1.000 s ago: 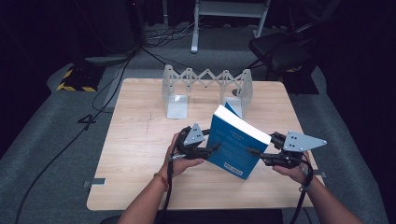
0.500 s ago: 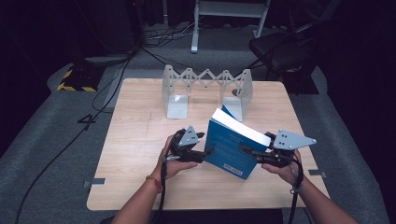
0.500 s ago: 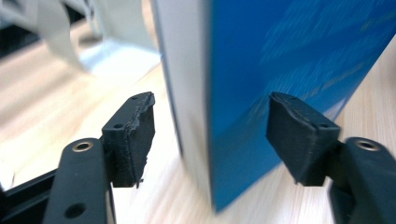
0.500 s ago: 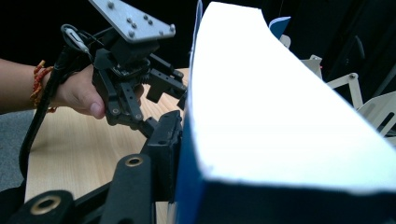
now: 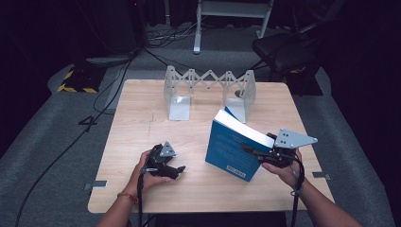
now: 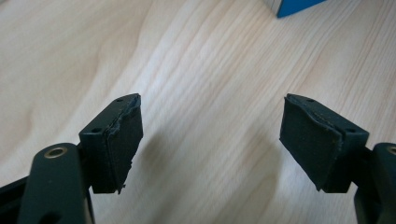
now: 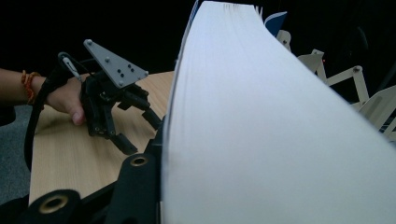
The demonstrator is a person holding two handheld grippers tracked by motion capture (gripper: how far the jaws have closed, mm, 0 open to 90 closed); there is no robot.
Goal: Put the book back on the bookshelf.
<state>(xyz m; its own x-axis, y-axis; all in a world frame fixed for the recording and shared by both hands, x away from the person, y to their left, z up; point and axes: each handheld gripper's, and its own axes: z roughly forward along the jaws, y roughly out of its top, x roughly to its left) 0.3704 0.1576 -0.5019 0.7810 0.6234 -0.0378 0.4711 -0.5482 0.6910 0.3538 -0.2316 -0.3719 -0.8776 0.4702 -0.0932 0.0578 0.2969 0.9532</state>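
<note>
A thick blue book [image 5: 231, 149] stands tilted over the right half of the wooden table [image 5: 142, 109]. My right gripper [image 5: 253, 152] is shut on its page edge; the jaws have just been closing on it. The white pages [image 7: 261, 116] press against the black finger [image 7: 135, 186] in the right gripper view. My left gripper [image 5: 177, 171] sits low over the table, left of the book and apart from it. Its jaws have just been opening, and the left gripper [image 6: 212, 123] has only bare wood between its pads. The book's blue corner [image 6: 294, 5] shows beyond them.
A white folding bookend rack [image 5: 208, 90] stands at the back middle of the table. A dark chair [image 5: 288, 47] and cables lie on the grey floor behind. The other hand's gripper [image 7: 140, 132] shows in the right gripper view, above the wood.
The left gripper has let go of the book's left edge, opened, and dropped left toward the table. The right gripper still holds the book, which has shifted slightly right.
</note>
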